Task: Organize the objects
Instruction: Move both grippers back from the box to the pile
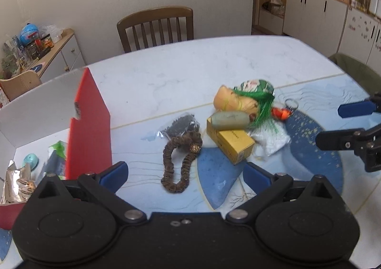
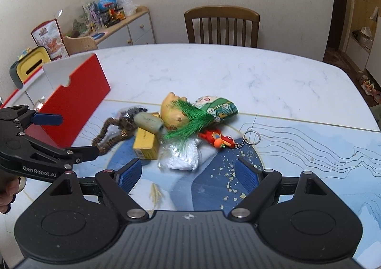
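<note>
A pile of small things lies mid-table: a brown scrunchie (image 1: 181, 162) (image 2: 112, 135), a yellow box (image 1: 231, 144) (image 2: 146, 144) with a grey-green oblong piece (image 1: 229, 119) on top, a doll head with green hair (image 1: 238, 101) (image 2: 173, 112), a green patterned pouch (image 2: 219, 106), an orange keychain (image 2: 219, 139) and a white packet (image 2: 183, 157). At the left stands an open red box (image 1: 90, 126) (image 2: 73, 107) holding several items. My left gripper (image 1: 185, 177) (image 2: 69, 135) is open just before the scrunchie. My right gripper (image 2: 188, 173) (image 1: 333, 124) is open and empty, short of the white packet.
A wooden chair (image 2: 221, 26) stands at the far side of the marble table (image 2: 214, 66). A cluttered sideboard (image 2: 123, 24) runs along the left wall. A dark packet (image 1: 181, 125) lies behind the scrunchie. A hand (image 2: 7, 188) holds the left gripper's handle.
</note>
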